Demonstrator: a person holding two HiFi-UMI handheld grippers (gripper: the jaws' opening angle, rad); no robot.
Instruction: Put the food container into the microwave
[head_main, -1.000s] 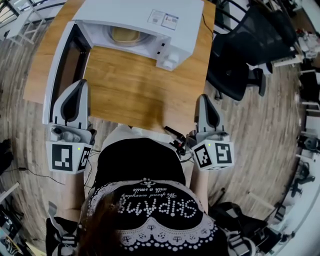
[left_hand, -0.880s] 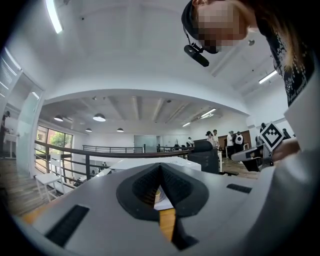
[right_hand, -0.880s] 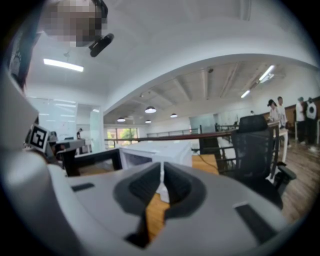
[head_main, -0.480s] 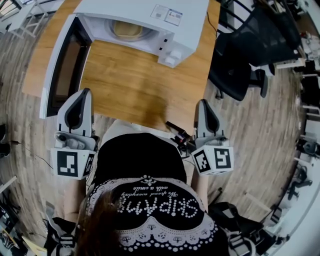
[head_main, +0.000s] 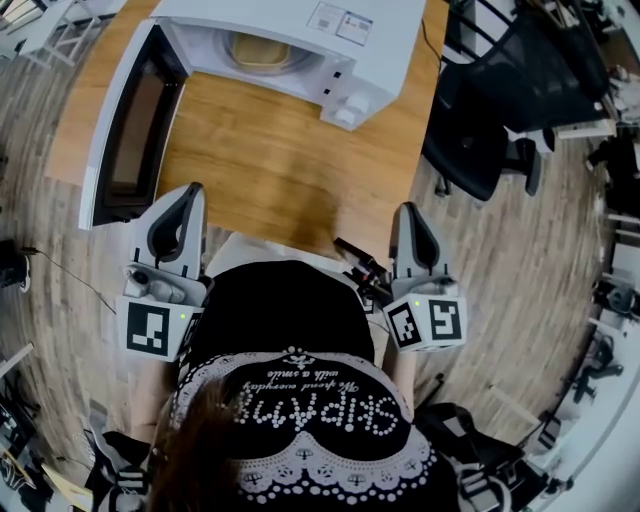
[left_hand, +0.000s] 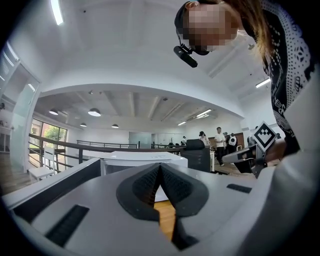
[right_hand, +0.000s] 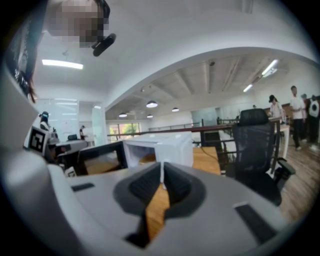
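The white microwave (head_main: 300, 40) stands at the far edge of the wooden table (head_main: 270, 170), its door (head_main: 130, 120) swung wide open to the left. A pale yellowish food container (head_main: 262, 50) sits inside the cavity. My left gripper (head_main: 190, 190) hangs at the table's near edge, just below the door, shut with nothing between its pads. My right gripper (head_main: 412, 208) is at the near right corner, also shut and empty. The left gripper view has its closed jaws (left_hand: 160, 167) in front of the microwave (left_hand: 140, 160). In the right gripper view the jaws (right_hand: 162, 177) point at the open microwave (right_hand: 160, 150).
A black office chair (head_main: 490, 110) stands right of the table, also seen as the chair (right_hand: 255, 150) in the right gripper view. My own torso in a black printed top fills the lower head view. People stand far off in the room (left_hand: 220, 142).
My left gripper has come right and nearer to my body, away from the door's end. The right gripper has barely shifted. Both stay shut.
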